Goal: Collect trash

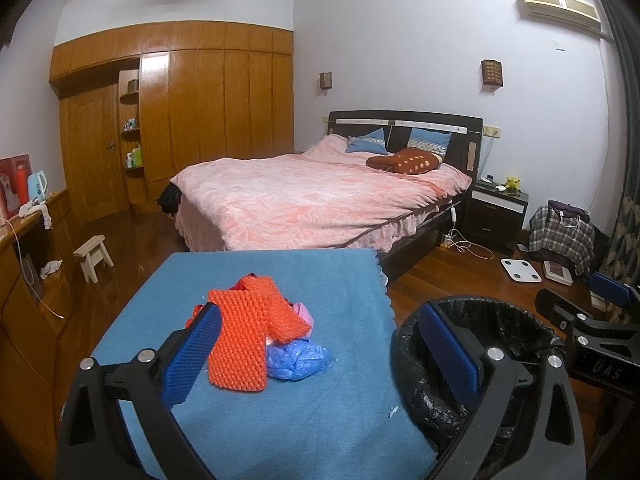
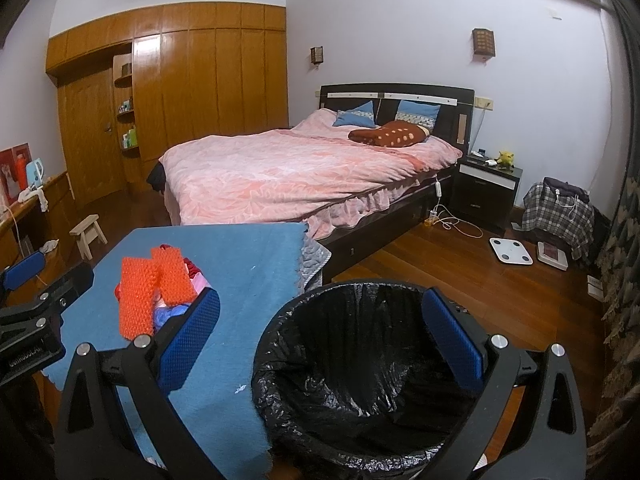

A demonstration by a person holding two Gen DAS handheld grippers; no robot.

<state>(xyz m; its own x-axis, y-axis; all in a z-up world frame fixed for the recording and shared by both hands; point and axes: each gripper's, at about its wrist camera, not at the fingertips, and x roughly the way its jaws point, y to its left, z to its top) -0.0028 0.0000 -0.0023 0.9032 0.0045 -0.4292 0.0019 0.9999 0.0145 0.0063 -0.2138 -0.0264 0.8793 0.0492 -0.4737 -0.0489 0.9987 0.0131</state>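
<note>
A blue-clothed table (image 1: 280, 280) before the bed (image 1: 320, 196) bears seemingly plastic trash (image 1: 248, 336); both grippers' jaws gape wide, empty.

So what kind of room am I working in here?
A bedroom in a home, by the look of it: a made-up double bed with pillows, a wooden built-in wardrobe along the far wall, and a dark nightstand beside the bed.

a matt blue cloth (image 1: 248, 280) covers the table, the orange netting (image 1: 240, 336) looks knobbly foam, the bin liner (image 2: 360, 360) is crinkled glossy black plastic, and the wooden floor (image 2: 420, 264) shines.
</note>
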